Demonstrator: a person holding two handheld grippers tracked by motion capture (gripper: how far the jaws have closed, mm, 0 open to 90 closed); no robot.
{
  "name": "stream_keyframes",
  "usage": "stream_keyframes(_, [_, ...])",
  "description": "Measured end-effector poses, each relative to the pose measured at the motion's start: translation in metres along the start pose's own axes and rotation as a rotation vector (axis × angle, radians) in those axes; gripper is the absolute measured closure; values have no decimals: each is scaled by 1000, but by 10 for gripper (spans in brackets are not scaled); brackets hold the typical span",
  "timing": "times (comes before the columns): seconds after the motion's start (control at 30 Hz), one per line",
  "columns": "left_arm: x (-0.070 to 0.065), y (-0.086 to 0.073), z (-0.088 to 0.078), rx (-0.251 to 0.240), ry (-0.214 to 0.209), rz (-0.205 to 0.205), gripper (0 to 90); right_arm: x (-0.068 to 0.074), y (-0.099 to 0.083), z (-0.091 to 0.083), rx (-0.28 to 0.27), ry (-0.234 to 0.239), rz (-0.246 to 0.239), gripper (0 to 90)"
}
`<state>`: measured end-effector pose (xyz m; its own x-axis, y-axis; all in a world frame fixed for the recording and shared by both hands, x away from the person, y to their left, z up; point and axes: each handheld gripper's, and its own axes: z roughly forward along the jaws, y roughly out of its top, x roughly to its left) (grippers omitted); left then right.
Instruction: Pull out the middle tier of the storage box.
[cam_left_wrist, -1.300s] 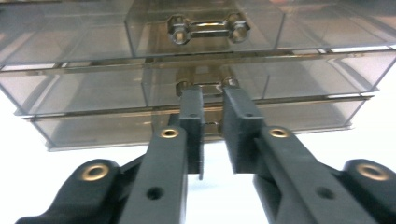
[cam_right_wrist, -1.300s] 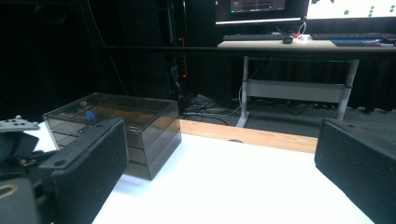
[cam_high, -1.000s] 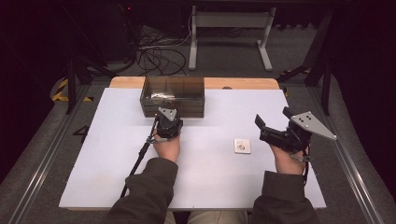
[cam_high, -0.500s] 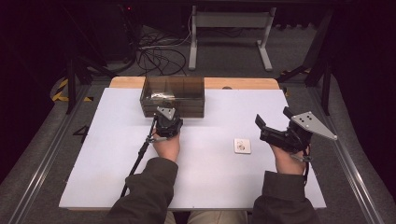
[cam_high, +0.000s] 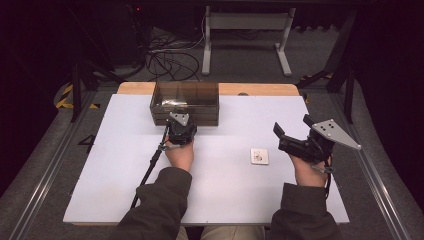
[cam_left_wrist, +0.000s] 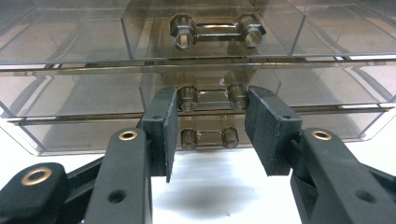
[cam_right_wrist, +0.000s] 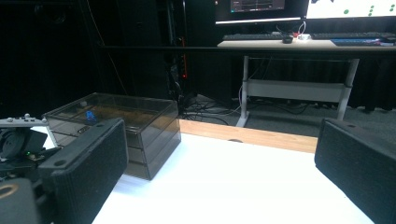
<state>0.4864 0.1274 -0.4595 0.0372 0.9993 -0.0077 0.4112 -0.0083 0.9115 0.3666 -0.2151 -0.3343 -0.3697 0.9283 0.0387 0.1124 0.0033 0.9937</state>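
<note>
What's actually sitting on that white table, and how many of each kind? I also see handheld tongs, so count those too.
Smoky clear drawer box: 1
Drawer handles on its front: 3
Small white card: 1
Handheld tongs, left and right: 2
Total: 7

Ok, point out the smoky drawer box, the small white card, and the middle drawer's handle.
smoky drawer box (cam_high: 200, 93): high view, on its top panel.
small white card (cam_high: 259, 156): high view, at its centre.
middle drawer's handle (cam_left_wrist: 212, 97): left gripper view, on the bar between its two knobs.
</note>
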Motion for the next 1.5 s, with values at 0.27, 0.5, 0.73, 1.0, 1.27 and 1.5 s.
stream_keyframes(0.27, [-2,-1,-2,0,11,0,560,-1,0,0,-1,1,1,34])
stream_keyframes(0.5, [-3,-2,-4,5,9,-1,560,-1,0,-1,-1,1,1,34])
stream_keyframes(0.73, [-2,-3,-6,6,6,1,563,0,0,0,-2,5,-1,33])
stream_keyframes(1.0, [0,-1,-3,2,-4,-26,544,0,0,0,-1,2,-3,34])
stream_keyframes(1.27, [-1,0,0,20,12,-22,539,1,0,0,-1,4,-4,34])
stream_keyframes(1.5, [-4,1,2,32,25,-26,550,1,0,1,0,4,-3,34])
